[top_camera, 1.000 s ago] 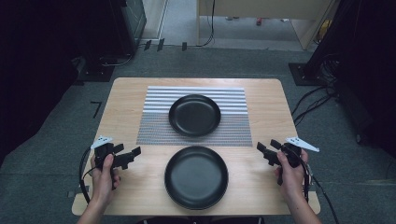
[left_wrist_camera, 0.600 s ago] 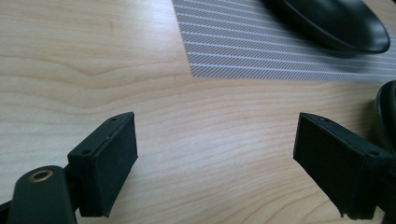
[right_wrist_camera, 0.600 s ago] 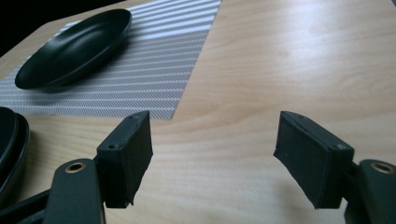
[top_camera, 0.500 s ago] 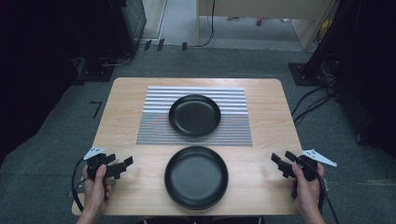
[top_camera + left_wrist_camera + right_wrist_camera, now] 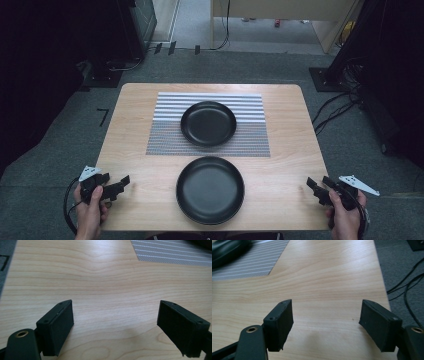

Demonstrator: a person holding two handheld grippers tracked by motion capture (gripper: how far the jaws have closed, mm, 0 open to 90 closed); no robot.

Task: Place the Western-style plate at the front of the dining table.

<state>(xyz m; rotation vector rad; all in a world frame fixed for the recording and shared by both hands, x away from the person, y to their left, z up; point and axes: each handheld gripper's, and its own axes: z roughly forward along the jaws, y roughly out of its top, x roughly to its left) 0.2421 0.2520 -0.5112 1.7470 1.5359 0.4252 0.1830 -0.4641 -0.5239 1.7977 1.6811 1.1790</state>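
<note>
At the near left corner of the wooden table (image 5: 130,125), I hold my left gripper (image 5: 121,184) low over the bare wood, its jaws spread wide apart with nothing between them. Its grey three-cornered plate sits on top, and its black cable loops down past my left hand (image 5: 90,210). Seen from the left gripper view, my two black jaws rise from the bottom with only pale wood grain between them, and a corner of the striped placemat (image 5: 172,252) lies well ahead at the upper right.

Over at the near right corner, my right hand (image 5: 345,217) holds the right gripper (image 5: 316,184), which points inward toward the table's middle; its jaws also stand wide apart and empty. From the right gripper view, bare wood lies between the jaws, the table's edge runs down the right side, and beyond it grey carpet (image 5: 402,265) carries black cables (image 5: 409,287).

Between my two grippers, well apart from both, a black plate (image 5: 210,190) rests on the bare wood near the table's front edge. A second black plate (image 5: 208,123) sits farther back, on the grey-and-white striped placemat, just beyond the first and not touching it.
</note>
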